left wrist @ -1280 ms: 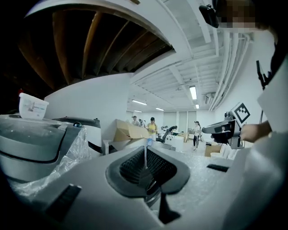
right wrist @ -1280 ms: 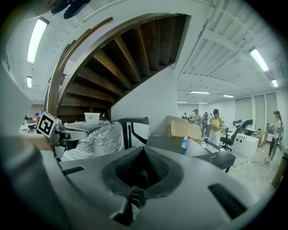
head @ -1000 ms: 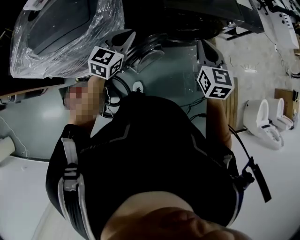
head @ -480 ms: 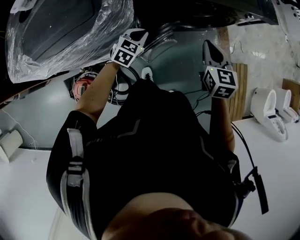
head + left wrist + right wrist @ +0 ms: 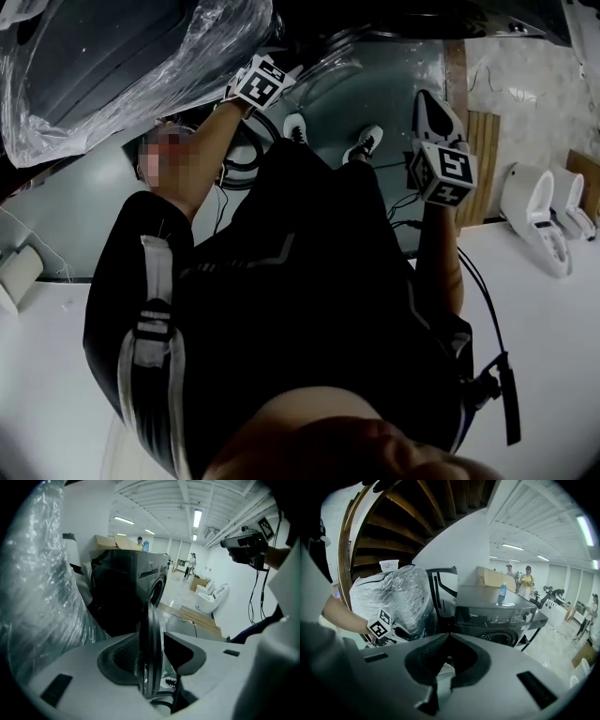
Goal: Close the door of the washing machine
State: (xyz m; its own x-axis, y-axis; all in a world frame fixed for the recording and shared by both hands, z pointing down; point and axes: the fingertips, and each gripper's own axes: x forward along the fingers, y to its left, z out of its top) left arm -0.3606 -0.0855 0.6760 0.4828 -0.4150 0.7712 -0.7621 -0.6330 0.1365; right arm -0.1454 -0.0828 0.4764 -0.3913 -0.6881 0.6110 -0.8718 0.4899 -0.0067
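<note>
The dark washing machine (image 5: 497, 613) stands with its round glass door (image 5: 330, 58) swung out. In the left gripper view the door's rim (image 5: 151, 667) runs edge-on between the jaws of my left gripper (image 5: 152, 639). Those jaws have just been opening; the right pad (image 5: 183, 651) stands apart from the rim. In the head view the left gripper (image 5: 281, 67) is at the door's edge. My right gripper (image 5: 429, 103) hangs off to the right, away from the door. Seen in its own view, the right gripper (image 5: 449, 634) has its tips together with nothing between them.
A plastic-wrapped machine (image 5: 112, 66) stands to the left of the washer. Wooden boards (image 5: 478, 150) and white toilets (image 5: 544, 220) lie on the floor to the right. A cable (image 5: 473, 291) trails from the right arm. People stand far off in the hall (image 5: 527, 581).
The left gripper has dropped from in front of the wrapped machine to the door's rim. The right gripper has sunk a little. Two white shoes have come into the head view.
</note>
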